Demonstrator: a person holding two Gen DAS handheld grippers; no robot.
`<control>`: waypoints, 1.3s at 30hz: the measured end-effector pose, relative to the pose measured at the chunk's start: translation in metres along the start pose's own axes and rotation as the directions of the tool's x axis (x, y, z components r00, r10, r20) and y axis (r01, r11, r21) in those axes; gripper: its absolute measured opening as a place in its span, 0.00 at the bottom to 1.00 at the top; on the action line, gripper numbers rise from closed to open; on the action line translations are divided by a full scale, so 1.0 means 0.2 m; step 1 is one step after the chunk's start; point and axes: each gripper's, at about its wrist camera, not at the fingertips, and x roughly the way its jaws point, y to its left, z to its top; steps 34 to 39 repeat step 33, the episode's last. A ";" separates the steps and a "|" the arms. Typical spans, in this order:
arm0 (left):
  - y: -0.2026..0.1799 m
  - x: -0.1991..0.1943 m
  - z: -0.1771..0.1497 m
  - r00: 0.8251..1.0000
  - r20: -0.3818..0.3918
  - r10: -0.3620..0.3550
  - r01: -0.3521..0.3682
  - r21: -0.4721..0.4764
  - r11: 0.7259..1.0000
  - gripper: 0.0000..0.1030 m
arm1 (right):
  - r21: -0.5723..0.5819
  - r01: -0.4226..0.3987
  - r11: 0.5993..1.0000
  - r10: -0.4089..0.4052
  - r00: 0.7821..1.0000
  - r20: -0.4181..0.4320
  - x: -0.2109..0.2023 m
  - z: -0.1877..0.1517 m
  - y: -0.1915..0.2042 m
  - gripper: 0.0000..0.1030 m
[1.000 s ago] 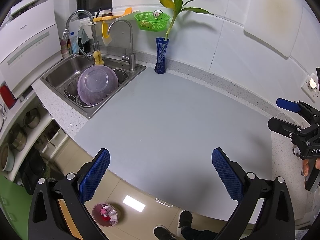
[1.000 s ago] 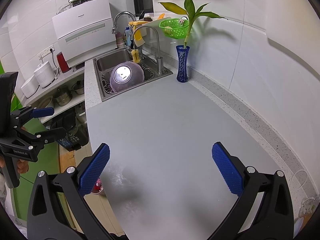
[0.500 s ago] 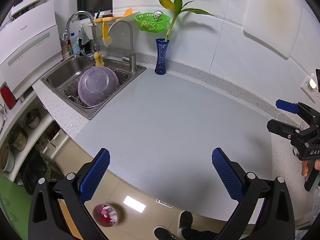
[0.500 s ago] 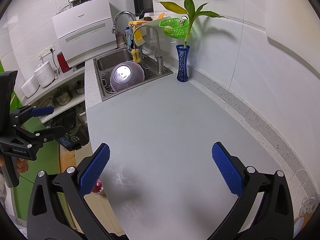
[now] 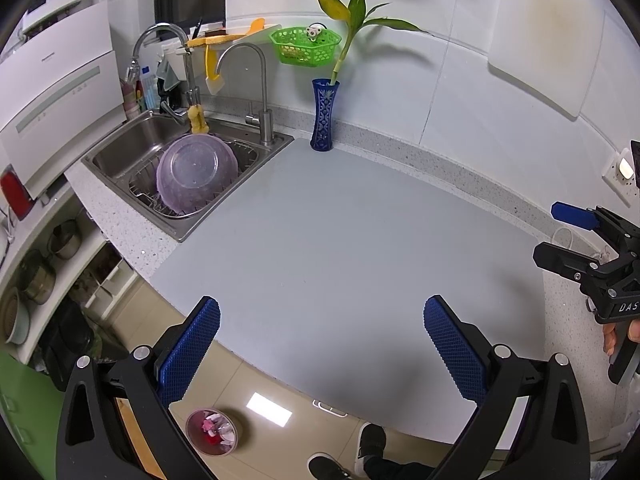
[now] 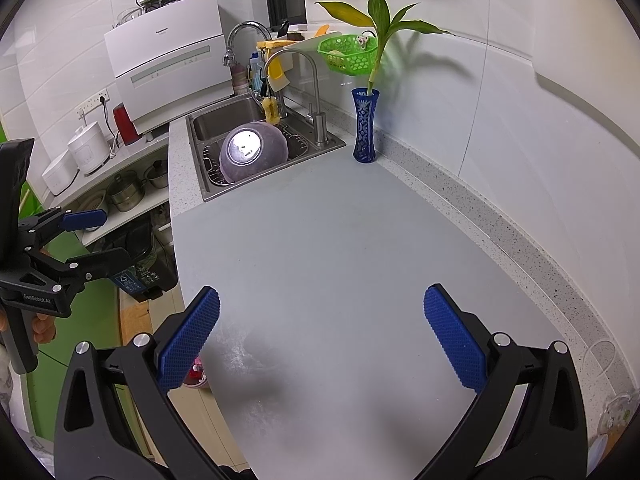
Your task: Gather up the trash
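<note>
My left gripper point(image 5: 322, 344) is open and empty, held over the front edge of the grey countertop point(image 5: 340, 240). My right gripper point(image 6: 322, 340) is open and empty above the same countertop point(image 6: 340, 248). Each gripper shows in the other's view: the right one point(image 5: 576, 236) at the far right, the left one point(image 6: 76, 240) at the far left off the counter edge. A small pink bin point(image 5: 211, 432) holding scraps of trash stands on the floor below the counter; a sliver of it shows in the right wrist view point(image 6: 196, 376). I see no loose trash on the countertop.
A steel sink point(image 5: 132, 152) holds an upturned purple bowl point(image 5: 192, 180) in a wire rack. A blue vase point(image 5: 325, 120) with a bamboo stalk stands at the back wall. A green basket point(image 5: 306, 46) hangs above. Shelves with pots point(image 6: 128, 192) lie left.
The right gripper has drifted slightly left in the left wrist view. Otherwise both grippers stay open and nearly still.
</note>
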 end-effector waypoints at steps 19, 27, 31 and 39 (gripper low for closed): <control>0.01 0.03 0.01 1.000 -0.004 -0.006 0.006 -0.010 1.000 0.95 | 0.002 -0.001 1.000 0.001 1.000 -0.001 0.01 0.00 0.00 0.97; -0.01 0.05 0.02 1.000 -0.016 0.018 -0.018 -0.001 1.000 0.95 | 0.001 -0.001 1.000 0.001 1.000 -0.001 0.00 -0.01 0.00 0.97; -0.01 0.06 0.02 1.000 -0.020 0.018 -0.019 -0.005 1.000 0.95 | 0.002 0.000 1.000 0.000 1.000 -0.001 0.01 -0.01 0.00 0.97; -0.01 0.06 0.02 1.000 -0.018 0.016 -0.016 0.000 1.000 0.95 | 0.003 0.000 1.000 0.000 1.000 -0.002 0.01 -0.01 0.00 0.97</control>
